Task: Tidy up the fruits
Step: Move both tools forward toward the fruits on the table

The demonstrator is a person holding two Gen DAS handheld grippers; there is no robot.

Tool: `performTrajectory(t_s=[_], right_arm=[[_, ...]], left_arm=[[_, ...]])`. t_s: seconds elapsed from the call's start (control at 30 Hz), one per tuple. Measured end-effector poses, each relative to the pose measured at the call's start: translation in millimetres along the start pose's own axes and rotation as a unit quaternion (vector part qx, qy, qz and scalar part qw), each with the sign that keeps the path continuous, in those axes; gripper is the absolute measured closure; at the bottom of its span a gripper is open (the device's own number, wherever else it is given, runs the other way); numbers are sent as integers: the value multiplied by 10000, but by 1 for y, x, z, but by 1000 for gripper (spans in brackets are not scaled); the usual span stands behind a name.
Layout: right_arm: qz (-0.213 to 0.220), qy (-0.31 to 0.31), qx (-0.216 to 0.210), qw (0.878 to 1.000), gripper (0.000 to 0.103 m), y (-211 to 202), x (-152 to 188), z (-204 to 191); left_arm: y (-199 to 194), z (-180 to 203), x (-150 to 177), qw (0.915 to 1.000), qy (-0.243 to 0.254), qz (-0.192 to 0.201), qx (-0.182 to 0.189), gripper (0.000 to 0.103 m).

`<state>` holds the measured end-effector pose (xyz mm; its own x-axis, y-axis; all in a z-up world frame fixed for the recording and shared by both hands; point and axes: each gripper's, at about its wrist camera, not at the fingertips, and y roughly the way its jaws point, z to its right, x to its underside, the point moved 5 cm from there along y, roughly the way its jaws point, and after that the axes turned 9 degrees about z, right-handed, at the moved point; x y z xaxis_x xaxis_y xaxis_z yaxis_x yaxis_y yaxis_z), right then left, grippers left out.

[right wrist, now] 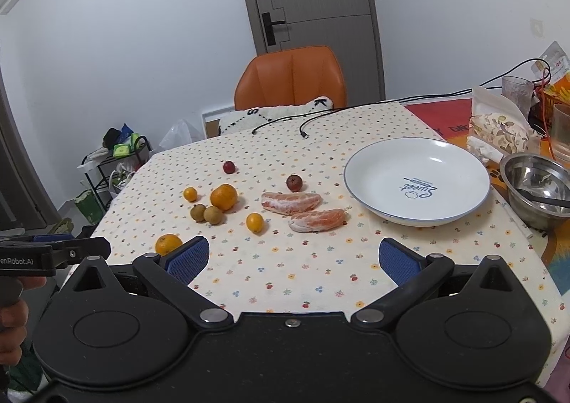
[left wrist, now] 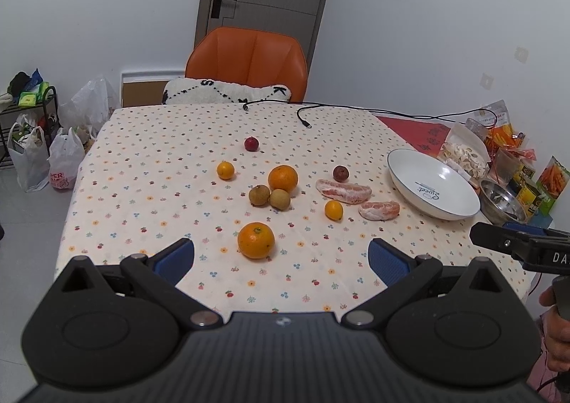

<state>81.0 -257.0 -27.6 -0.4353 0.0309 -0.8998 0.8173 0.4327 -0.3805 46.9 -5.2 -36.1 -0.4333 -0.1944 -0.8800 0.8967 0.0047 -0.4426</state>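
Observation:
Fruits lie scattered on the dotted tablecloth (left wrist: pixel 149 160). A large orange (left wrist: pixel 256 239) sits just ahead of my open left gripper (left wrist: pixel 281 258). Further off are another orange (left wrist: pixel 283 177), two brown longans (left wrist: pixel 259 195), two small kumquats (left wrist: pixel 226 170) (left wrist: pixel 333 210), two dark red fruits (left wrist: pixel 251 143) (left wrist: pixel 340 173) and two peeled pomelo segments (left wrist: pixel 343 190) (left wrist: pixel 378 210). A white plate (right wrist: pixel 459 207) stands empty at the right. My right gripper (right wrist: pixel 293 258) is open over the cloth, with the pomelo segments (right wrist: pixel 317 219) ahead of it and nothing between its fingers.
A steel bowl (right wrist: pixel 534 182) with a utensil, glasses (right wrist: pixel 561 132), snack bags (right wrist: pixel 498 132) and cans crowd the right edge. Black cables (left wrist: pixel 338 109) trail over the far edge. An orange chair (left wrist: pixel 246 59) with a cushion stands behind the table. Bags (left wrist: pixel 60 160) and a rack sit on the floor at left.

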Motion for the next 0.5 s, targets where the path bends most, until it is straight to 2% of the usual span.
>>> performTrajectory(t_s=[0.5], right_arm=[[-217,117,34,9997,0,26,17,18]], left_arm=[[37,-5,14,9998,-94,-129,-85,0]])
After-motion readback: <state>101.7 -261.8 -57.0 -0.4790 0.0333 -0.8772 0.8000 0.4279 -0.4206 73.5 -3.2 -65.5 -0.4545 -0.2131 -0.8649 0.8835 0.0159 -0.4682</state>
